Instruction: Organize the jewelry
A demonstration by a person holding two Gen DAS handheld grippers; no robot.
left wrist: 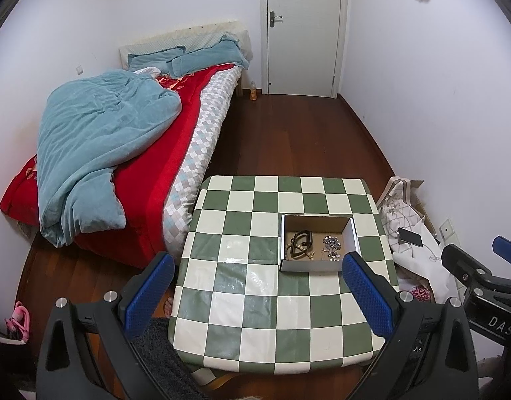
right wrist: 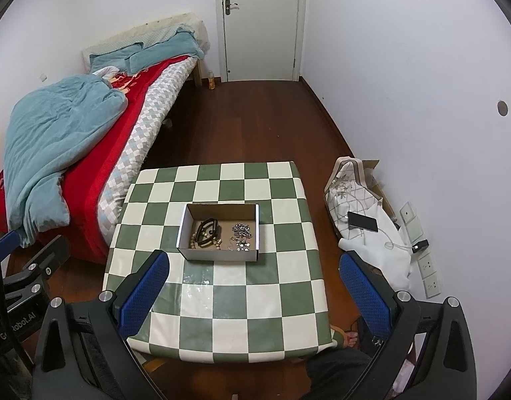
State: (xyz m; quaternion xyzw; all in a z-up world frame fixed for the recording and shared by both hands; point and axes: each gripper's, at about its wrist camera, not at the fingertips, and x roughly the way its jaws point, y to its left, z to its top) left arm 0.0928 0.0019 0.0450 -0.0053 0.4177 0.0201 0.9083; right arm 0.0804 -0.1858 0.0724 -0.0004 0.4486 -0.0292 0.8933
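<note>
A small open cardboard box (left wrist: 317, 266) (right wrist: 218, 255) stands on the green and white checked table (left wrist: 255, 300) (right wrist: 228, 296). Inside lie a black band (left wrist: 302, 243) (right wrist: 207, 230), a string of pale wooden beads (left wrist: 290, 250) (right wrist: 192, 240) and a pile of silver chain jewelry (left wrist: 331, 248) (right wrist: 241, 235). My left gripper (left wrist: 258, 291) is open and empty, held high above the table's near half. My right gripper (right wrist: 255, 286) is open and empty, also well above the table, near of the box. The right gripper shows at the left wrist view's right edge (left wrist: 472, 266).
A bed (left wrist: 122, 153) (right wrist: 72, 140) with a teal duvet and red blanket stands left of the table. A closed white door (left wrist: 303, 30) (right wrist: 262, 23) is at the back. Folded cloth with a phone (left wrist: 410, 236) (right wrist: 362, 221) lies on the floor at the right by wall sockets.
</note>
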